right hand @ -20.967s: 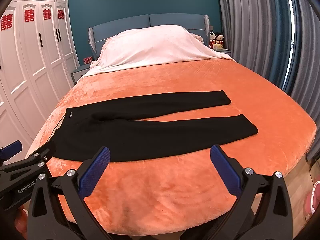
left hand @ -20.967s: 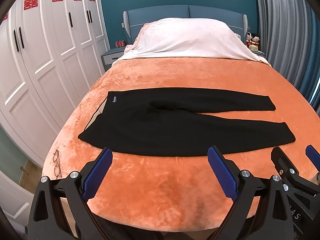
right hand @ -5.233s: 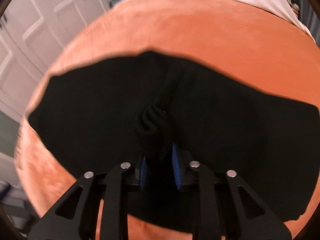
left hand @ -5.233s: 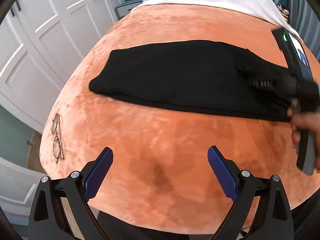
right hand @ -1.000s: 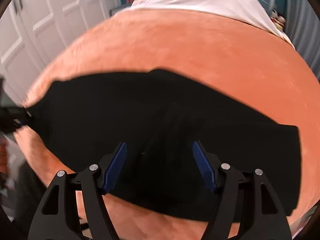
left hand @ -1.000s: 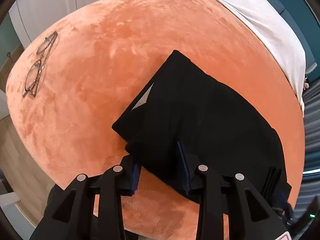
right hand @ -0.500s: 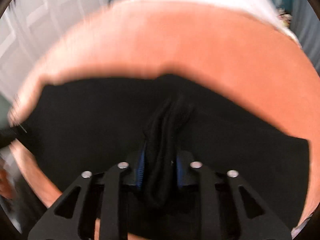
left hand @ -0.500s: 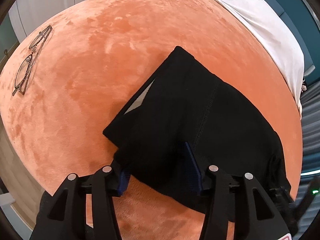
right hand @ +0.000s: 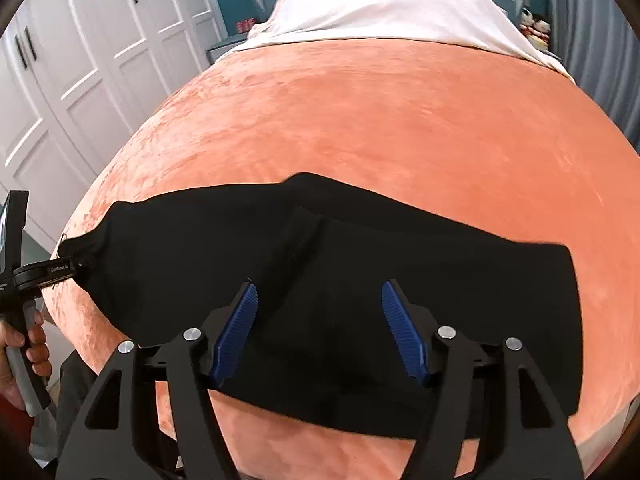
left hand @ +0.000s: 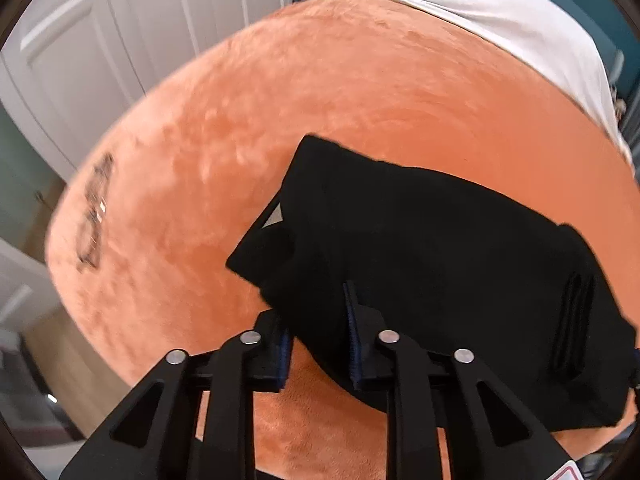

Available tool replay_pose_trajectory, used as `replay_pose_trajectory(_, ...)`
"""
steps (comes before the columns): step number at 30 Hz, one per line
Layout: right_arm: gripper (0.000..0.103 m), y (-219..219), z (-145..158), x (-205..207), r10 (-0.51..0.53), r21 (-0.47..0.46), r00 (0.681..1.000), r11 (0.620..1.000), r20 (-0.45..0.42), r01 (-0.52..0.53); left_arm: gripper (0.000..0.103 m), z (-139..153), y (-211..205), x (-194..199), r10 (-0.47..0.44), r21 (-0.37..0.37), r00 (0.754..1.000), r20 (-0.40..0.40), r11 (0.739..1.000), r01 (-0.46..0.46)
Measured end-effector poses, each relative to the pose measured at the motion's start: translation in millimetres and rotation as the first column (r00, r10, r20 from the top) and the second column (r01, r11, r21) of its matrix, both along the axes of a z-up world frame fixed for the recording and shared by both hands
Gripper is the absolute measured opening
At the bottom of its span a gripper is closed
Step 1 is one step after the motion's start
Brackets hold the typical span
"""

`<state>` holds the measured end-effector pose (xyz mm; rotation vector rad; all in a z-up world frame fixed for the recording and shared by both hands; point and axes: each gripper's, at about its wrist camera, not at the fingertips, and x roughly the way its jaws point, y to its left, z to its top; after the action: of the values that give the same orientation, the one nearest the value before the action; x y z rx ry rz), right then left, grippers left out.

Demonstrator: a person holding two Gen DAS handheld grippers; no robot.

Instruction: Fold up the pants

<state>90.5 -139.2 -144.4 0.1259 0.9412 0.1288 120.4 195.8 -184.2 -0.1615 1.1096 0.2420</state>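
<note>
- Pants (left hand: 440, 240), black, folded on orange blanket (left hand: 360, 80).
- Left gripper (left hand: 316, 344): just narrowed, clamped on pants edge at 6 o'clock.
- Right gripper (right hand: 320, 328): just widened, empty above pants.
- Glasses (left hand: 94, 216) at 9 o'clock, left view only.

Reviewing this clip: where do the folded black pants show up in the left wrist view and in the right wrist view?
Left wrist view: the folded black pants fill the centre and lower right, with the left gripper shut on their near edge.
Right wrist view: the pants stretch across the lower half, under the open right gripper.
Shared landmark: the white cover at the head of the orange plush blanket.
</note>
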Motion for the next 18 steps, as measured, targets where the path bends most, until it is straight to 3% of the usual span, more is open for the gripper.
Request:
replay_pose_trajectory(6, 0.068, -14.0, -4.9, -24.4, -0.030, 0.042, 1.000, 0.999, -0.008, 0.030, 0.012, 33.3, -39.7, -6.1, -0.054, 0.119, 0.997, 0.057, 0.992, 0.047)
replay_pose_trajectory(10, 0.069, -36.7, -2.8, -31.4, -0.074, 0.091, 0.997, 0.993, 0.007, 0.073, 0.012, 77.5, -98.2, -13.6, -0.186, 0.174, 0.973, 0.134, 0.971, 0.162)
replay_pose_trajectory(14, 0.069, -75.3, 1.9, -38.0, -0.159, 0.128, 0.987, 0.980, 0.022, 0.155, 0.012, 108.3, -187.8, -30.1, -0.373, 0.195, 0.909, 0.187, 0.921, 0.337)
replay_pose_trajectory(16, 0.070, -102.5, 3.7, -45.3, -0.216, 0.159, 0.976, 0.965, 0.023, 0.210, 0.019, 108.0, -243.7, -42.1, -0.480, 0.173, 0.856, 0.189, 0.875, 0.452)
replay_pose_trajectory(18, 0.073, -131.2, 1.9, -55.6, -0.281, 0.164, 0.959, 0.948, 0.023, 0.274, 0.030, 84.2, -296.4, -48.2, -0.578, 0.124, 0.805, 0.134, 0.816, 0.565)
